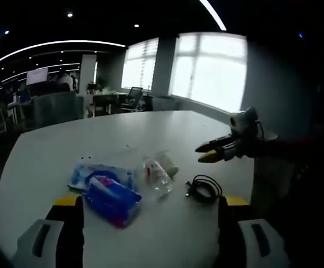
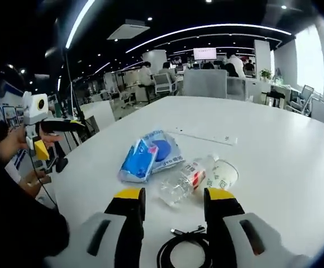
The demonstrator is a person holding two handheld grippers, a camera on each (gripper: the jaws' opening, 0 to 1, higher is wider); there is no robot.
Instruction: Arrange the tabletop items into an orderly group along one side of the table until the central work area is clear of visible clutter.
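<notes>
bottle point(image 2: 180, 183) btwn open right gripper point(image 2: 173, 206)

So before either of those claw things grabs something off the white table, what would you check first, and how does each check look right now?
1. Right gripper open: ok, jaws spread with nothing between them.
2. Left gripper open: ok, jaws wide apart.
3. Clear plastic bottle reachable: ok, lying on its side just ahead of the right jaws.
4. Paper cup free to lift: cannot tell, it lies against the bottle.
5. Black cable out of the way: not ok, coiled below the right jaws.
6. Blue packets tidy: not ok, overlapping mid-table.
</notes>
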